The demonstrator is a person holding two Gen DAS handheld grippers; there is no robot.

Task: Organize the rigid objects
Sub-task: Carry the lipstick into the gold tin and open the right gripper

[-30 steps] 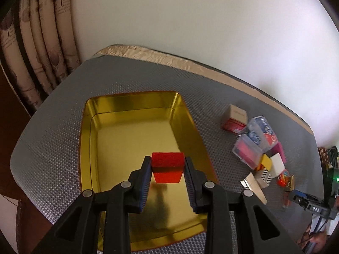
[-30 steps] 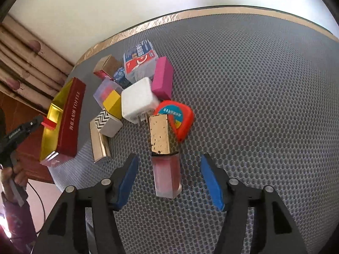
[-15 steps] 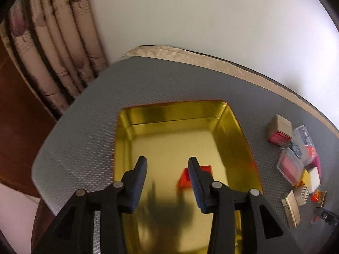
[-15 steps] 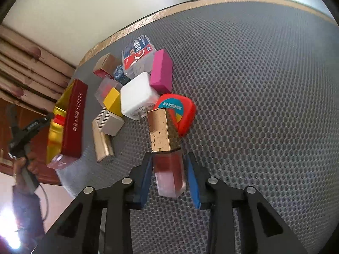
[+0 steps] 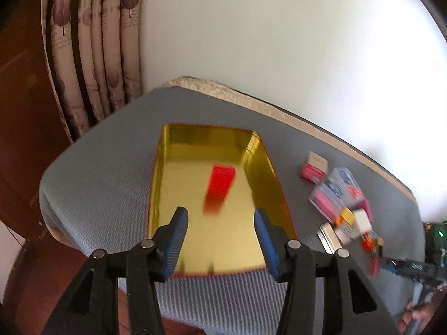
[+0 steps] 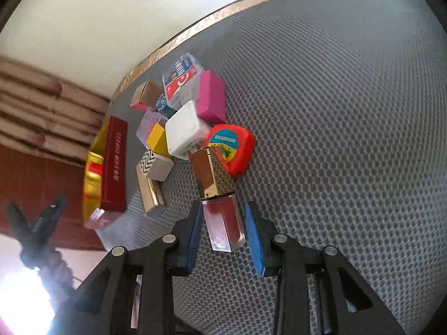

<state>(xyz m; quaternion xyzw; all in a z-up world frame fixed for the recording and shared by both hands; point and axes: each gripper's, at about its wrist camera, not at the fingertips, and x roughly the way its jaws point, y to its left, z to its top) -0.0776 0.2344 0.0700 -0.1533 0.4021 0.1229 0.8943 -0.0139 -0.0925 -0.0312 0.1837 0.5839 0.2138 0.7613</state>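
Note:
A gold-lined tray (image 5: 268,173) with red outer walls lies on the grey mat. A red block (image 5: 219,188) lies inside it. My left gripper (image 5: 220,240) is open and empty above the tray's near end. My right gripper (image 6: 223,231) is shut on a lip gloss bottle (image 6: 220,217) with a gold cap, held tilted just above the mat. The tray also shows in the right wrist view (image 6: 111,164), at the left, and the left gripper (image 6: 36,220) shows below it.
A pile of small objects lies beyond the bottle: an orange tape measure (image 6: 234,148), a white charger (image 6: 185,128), a pink box (image 6: 211,100), a yellow block (image 6: 156,139), a zigzag-patterned box (image 6: 155,164), a gold case (image 6: 149,192). Curtains (image 5: 95,55) hang at the left.
My left gripper let go of the red block into the tray, opened wide and drew back. My right gripper closed on the lip gloss bottle and lifted it a little.

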